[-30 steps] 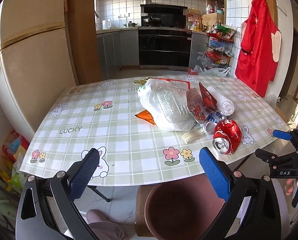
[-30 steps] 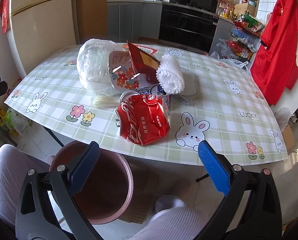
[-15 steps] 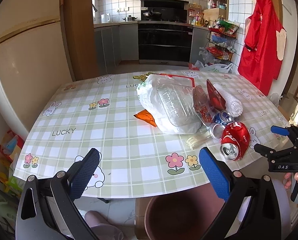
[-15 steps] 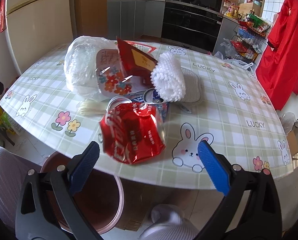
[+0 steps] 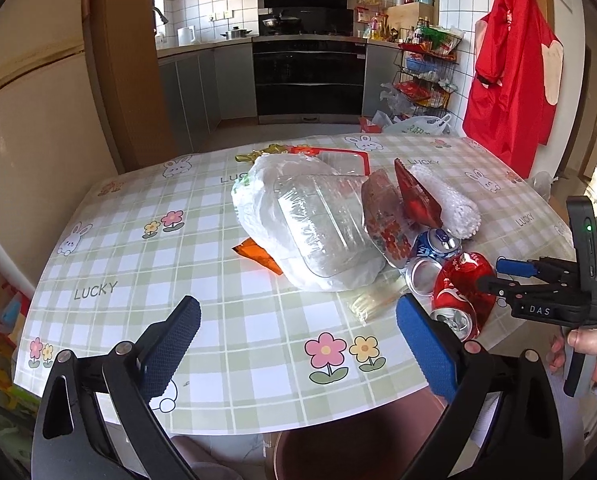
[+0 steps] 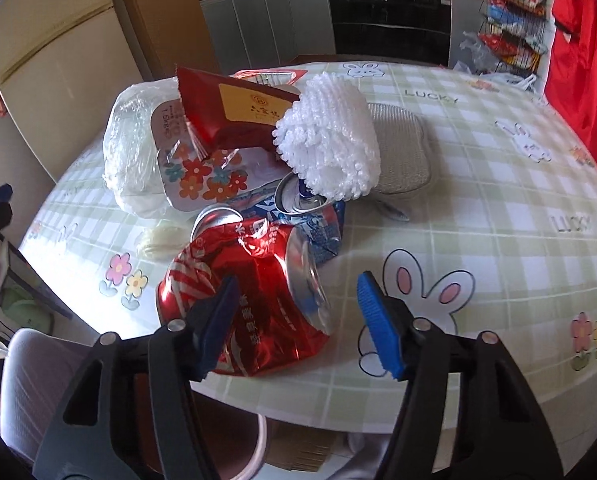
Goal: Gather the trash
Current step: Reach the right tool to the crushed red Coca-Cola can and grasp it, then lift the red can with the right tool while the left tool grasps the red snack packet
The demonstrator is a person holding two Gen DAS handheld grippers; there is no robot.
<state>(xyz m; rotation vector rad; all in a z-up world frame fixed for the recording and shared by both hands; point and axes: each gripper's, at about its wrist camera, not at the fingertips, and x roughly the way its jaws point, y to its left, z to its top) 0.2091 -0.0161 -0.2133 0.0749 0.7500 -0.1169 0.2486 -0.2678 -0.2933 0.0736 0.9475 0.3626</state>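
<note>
The brown bin under the worktop edge only shows a slice at 6 o'clock, cut by the frame and the left gripper arms. The blue can is half buried under the white foam roll. Print on the red can is too crumpled to read, and its left side sits behind one of the right gripper fingers, so can't tell if it touches

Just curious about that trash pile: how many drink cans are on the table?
3: a crushed red can at the near edge, a blue can behind it, a silver-topped can beside them. More may hide under the pile.
</note>
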